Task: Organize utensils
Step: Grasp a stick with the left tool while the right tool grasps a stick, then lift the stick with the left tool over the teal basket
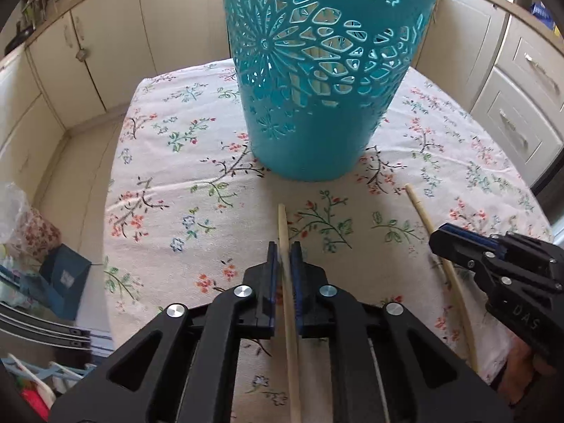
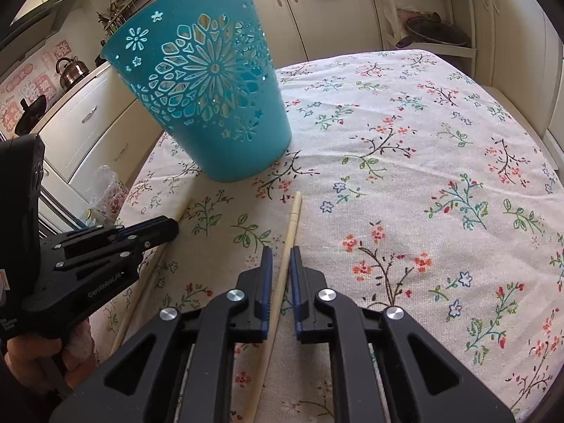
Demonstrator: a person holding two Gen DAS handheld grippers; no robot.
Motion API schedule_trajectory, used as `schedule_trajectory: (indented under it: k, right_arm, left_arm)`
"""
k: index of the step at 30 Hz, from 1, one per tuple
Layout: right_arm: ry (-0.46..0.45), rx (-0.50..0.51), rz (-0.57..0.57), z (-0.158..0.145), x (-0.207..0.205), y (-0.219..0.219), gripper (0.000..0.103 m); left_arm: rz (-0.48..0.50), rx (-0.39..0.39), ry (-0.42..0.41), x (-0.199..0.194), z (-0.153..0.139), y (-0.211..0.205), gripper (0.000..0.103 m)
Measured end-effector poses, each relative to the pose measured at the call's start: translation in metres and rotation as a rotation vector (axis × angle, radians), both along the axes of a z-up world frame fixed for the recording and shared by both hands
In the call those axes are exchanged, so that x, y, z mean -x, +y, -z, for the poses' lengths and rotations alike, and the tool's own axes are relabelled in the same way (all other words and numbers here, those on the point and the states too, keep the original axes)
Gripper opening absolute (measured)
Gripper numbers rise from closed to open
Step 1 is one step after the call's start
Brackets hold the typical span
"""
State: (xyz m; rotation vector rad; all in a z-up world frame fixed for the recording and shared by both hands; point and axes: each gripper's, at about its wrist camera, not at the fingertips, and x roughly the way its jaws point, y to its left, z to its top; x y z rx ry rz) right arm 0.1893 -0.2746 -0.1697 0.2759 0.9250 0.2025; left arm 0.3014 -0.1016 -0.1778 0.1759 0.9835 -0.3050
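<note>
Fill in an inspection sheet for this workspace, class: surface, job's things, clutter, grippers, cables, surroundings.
Surface: table under a floral cloth.
Job's things: teal basket upright, pale sticks showing through its cut-outs; left chopstick and right chopstick lying before it.
Clutter: nothing seen on the table.
Grippers: left gripper shut on the left chopstick; right gripper shut on the right chopstick.
Cables: nothing seen.
Surroundings: cream cabinets, kettle, plastic bag off the table's edge.

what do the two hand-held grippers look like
Both the left hand-held gripper and the right hand-held gripper are matte black plastic with angular linkage arms, round silver pivot bolts and blue finger pads. Pale lettering is printed on their bodies. No sleeves show.
</note>
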Motion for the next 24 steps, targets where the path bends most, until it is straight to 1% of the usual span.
schedule_trajectory:
  k: [1,4,9,14,16,18,24]
  right_arm:
    - [-0.002,0.002,0.000,0.000,-0.001,0.000,0.011]
    - [-0.007,0.007,-0.002,0.000,-0.001,0.001,0.011]
    - [-0.011,0.008,0.000,0.000,-0.004,0.001,0.011]
    - [-0.011,0.009,0.000,-0.001,-0.005,0.002,0.011]
    - [-0.012,0.012,-0.001,-0.001,-0.005,0.003,0.011]
    - [-0.012,0.017,-0.004,-0.001,-0.005,0.003,0.011]
    - [-0.013,0.017,-0.004,-0.001,-0.006,0.004,0.011]
  left_arm:
    - [0.003,-0.018,-0.003,0.000,-0.001,-0.003,0.011]
    - [0.012,-0.053,-0.013,-0.001,-0.001,-0.008,0.011]
    - [0.018,-0.061,-0.024,-0.001,-0.002,-0.009,0.012]
    - [0.031,-0.078,-0.056,0.004,-0.001,-0.012,0.011]
    - [0.044,-0.071,-0.059,0.005,0.000,-0.012,0.006]
    - [0.048,-0.072,-0.066,0.006,0.000,-0.014,0.005]
    - [0.040,-0.037,-0.058,0.007,-0.001,-0.009,0.005]
